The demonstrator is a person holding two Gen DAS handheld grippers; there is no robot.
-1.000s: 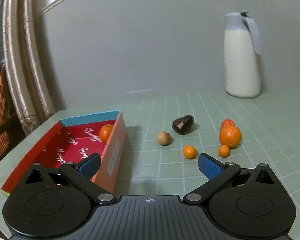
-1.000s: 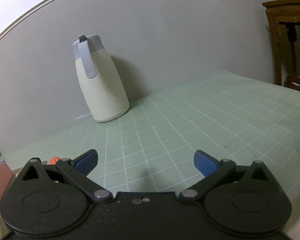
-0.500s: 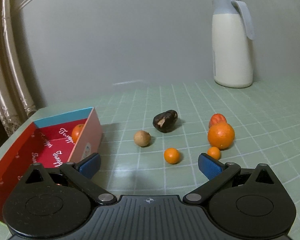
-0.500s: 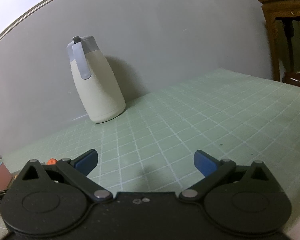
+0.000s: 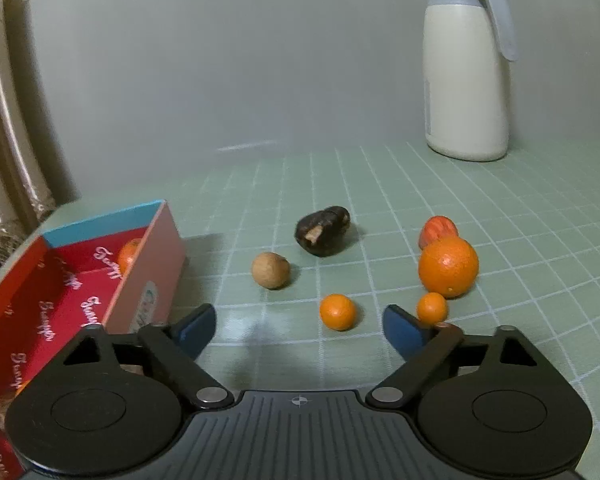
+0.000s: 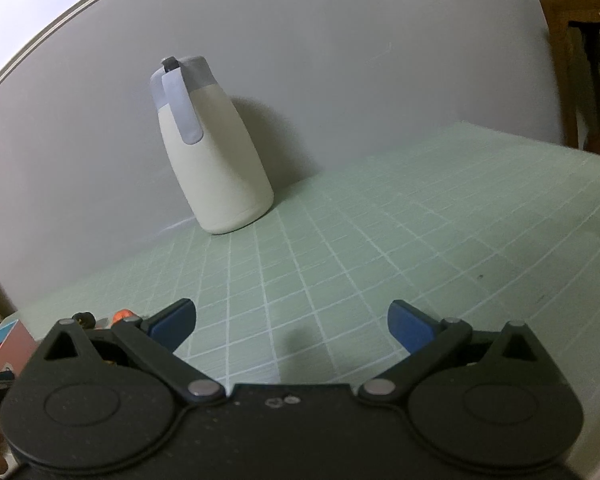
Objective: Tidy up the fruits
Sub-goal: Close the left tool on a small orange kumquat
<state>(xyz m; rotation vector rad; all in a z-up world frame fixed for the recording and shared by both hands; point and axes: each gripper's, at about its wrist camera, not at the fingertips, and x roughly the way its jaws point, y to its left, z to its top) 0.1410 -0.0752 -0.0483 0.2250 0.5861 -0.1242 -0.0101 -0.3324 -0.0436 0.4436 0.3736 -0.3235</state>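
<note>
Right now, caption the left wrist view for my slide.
Open left tongs face a small orange on the green mat, red box alongside.

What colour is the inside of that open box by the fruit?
Red with white script lettering, and a blue far wall: the box shows best in the left wrist view.

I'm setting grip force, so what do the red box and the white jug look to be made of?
The red box looks like printed cardboard: thin flat walls, matte, white lettering. The white jug seems hard plastic or coated metal, which I cannot tell: smooth, satin cream body, grey lid and handle.
</note>
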